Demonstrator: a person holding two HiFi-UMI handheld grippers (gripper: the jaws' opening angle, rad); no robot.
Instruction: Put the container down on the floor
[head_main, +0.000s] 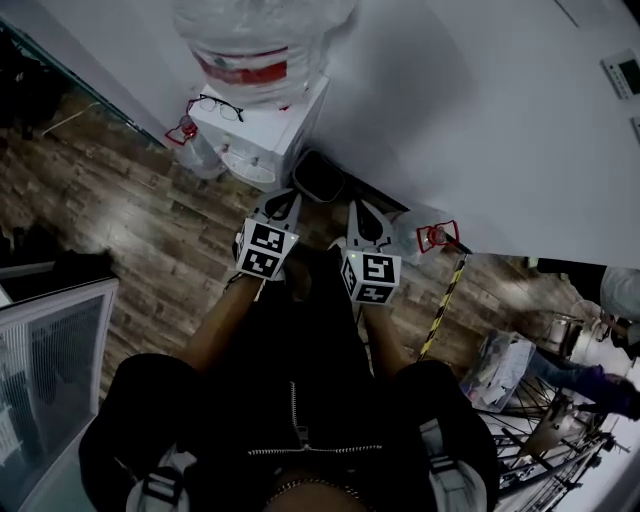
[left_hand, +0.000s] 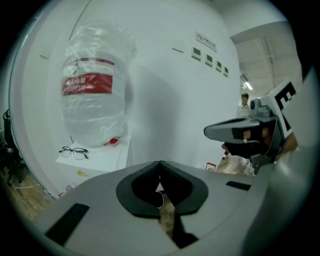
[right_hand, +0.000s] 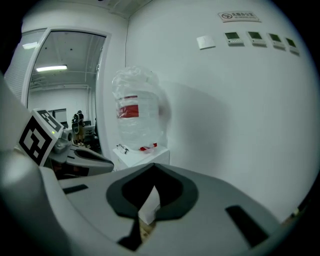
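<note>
Two grippers, one container: seen from the head view, the left gripper (head_main: 283, 200) and the right gripper (head_main: 358, 208) hang side by side over a wood floor (head_main: 150, 220). The dark container (head_main: 320, 178) sits on that floor against the white wall (head_main: 450, 120), at 12 o'clock just beyond their tips. Neither gripper view shows it.

The left gripper view shows its claw (left_hand: 160, 165) clenched and empty; the right gripper view shows the same of its claw (right_hand: 152, 167).

At 11 o'clock stands one white water dispenser (head_main: 262, 135) carrying one plastic-wrapped bottle (head_main: 255, 45), with one pair of glasses (head_main: 215, 106) on its top.

Only the gripper views take in the four small panels (right_hand: 255, 36) high on the wall. Only the left one catches a person (left_hand: 245, 100) standing far off at 2 o'clock.
</note>
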